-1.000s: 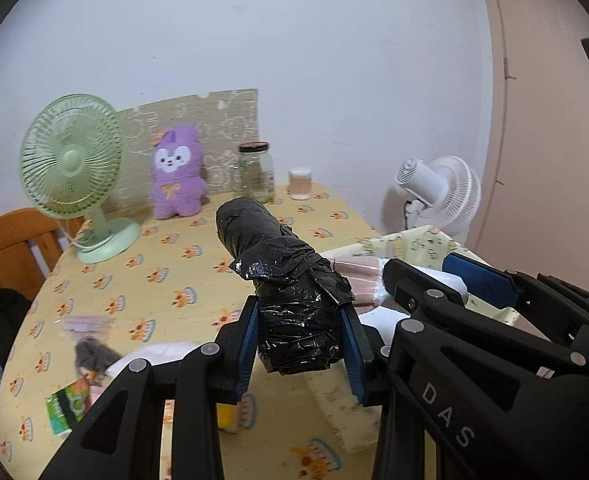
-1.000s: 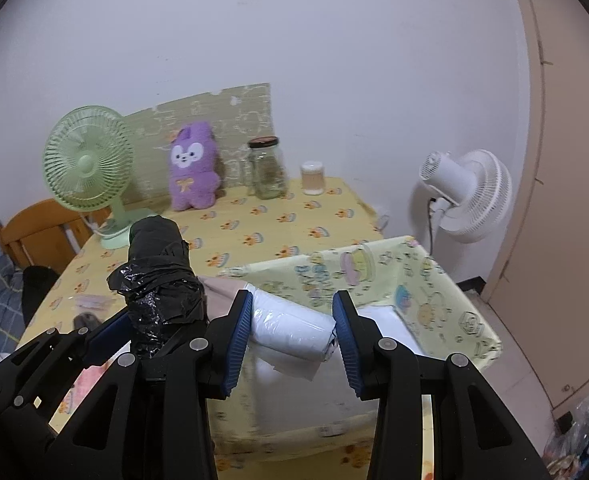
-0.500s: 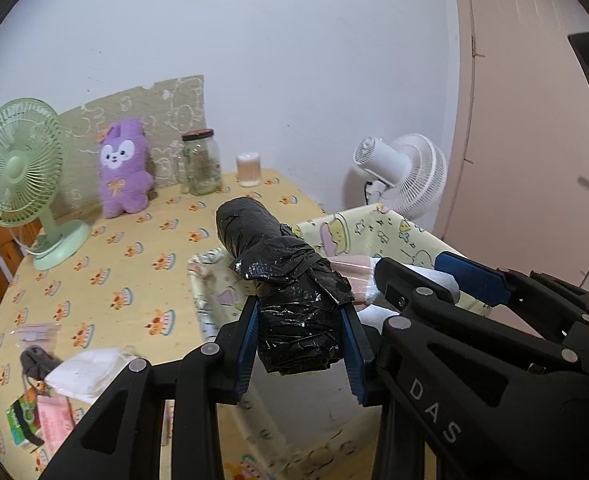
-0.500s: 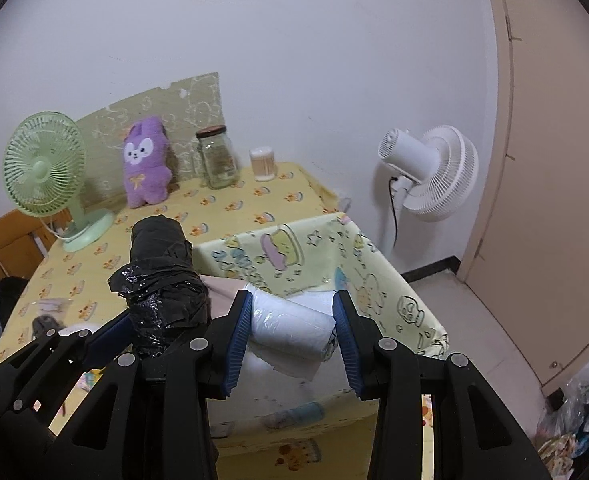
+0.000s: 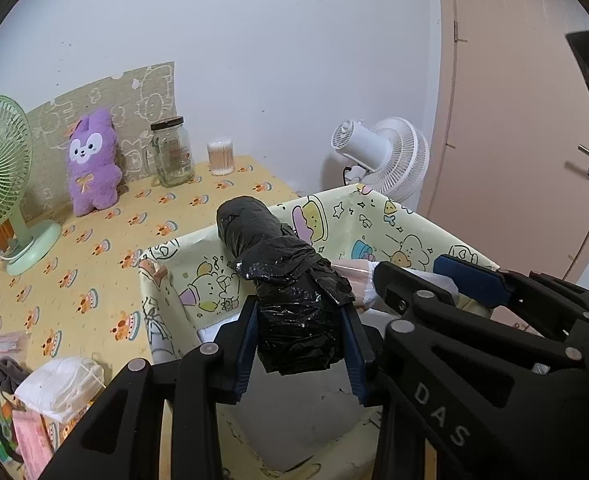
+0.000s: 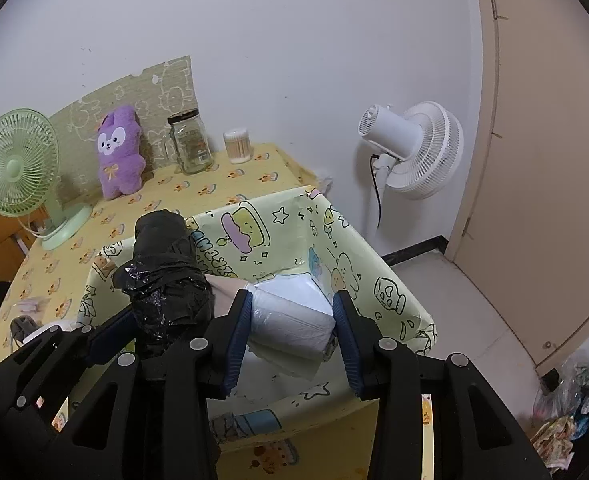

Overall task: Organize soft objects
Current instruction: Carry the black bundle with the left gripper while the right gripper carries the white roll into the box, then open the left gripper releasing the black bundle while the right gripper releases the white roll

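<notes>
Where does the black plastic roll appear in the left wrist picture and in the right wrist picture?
Left wrist view: the black plastic roll is at the centre, clamped in the left gripper, above the patterned storage box.
Right wrist view: the roll is left of centre, beside the white pack in the right gripper.
Shared landmark: the purple plush toy.

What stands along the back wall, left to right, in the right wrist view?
Green desk fan → purple plush → glass jar → cotton swab tub → white floor fan.
</notes>
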